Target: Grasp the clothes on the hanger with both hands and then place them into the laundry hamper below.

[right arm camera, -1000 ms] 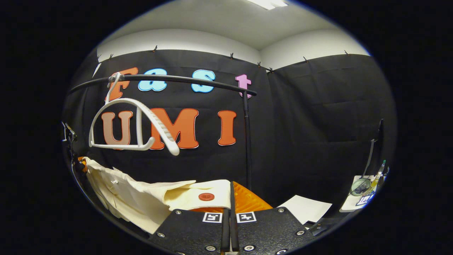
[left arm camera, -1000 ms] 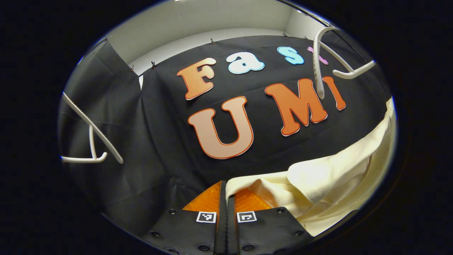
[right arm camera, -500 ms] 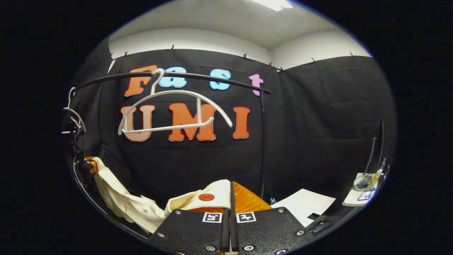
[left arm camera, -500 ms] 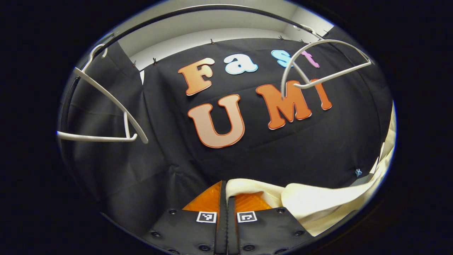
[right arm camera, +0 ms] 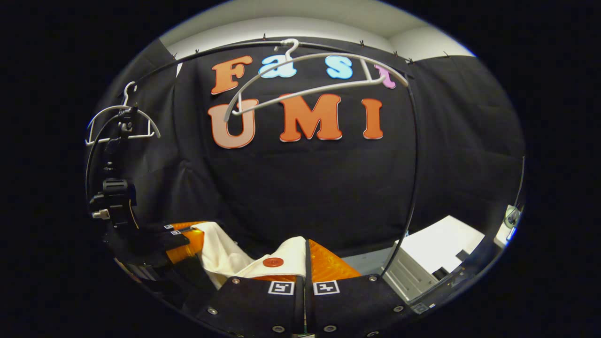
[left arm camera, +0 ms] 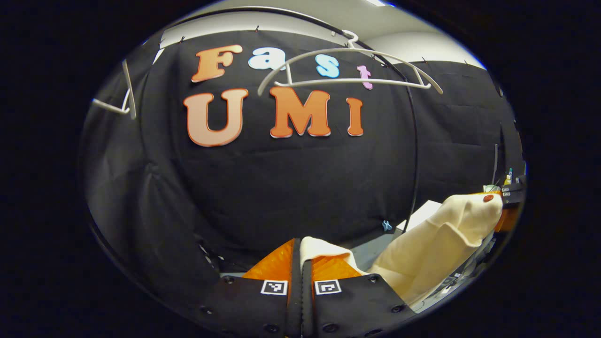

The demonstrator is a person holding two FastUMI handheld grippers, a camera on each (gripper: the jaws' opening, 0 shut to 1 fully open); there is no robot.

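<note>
I have the cream shirt point(left arm camera: 436, 244) off its white hanger point(right arm camera: 310, 75), slung between both tongs: the left tongs point(left arm camera: 301, 253) pinch one corner, the right tongs point(right arm camera: 305, 256) pinch the end by a red button point(right arm camera: 273, 262). The hamper isn't visible; I judge it lies below. No garment label is readable.

Cream garment point(left arm camera: 436, 239) with red button point(right arm camera: 273, 262), white hangers point(right arm camera: 310, 80), orange gripper fingers point(left arm camera: 277, 263), black rail point(right arm camera: 413, 155)

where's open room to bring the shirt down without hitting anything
Open: below the white hanger, between the black rail post and the left gripper. Crowded: the white box right of the post; cream shirt is stretched between both grippers' jaws.
</note>
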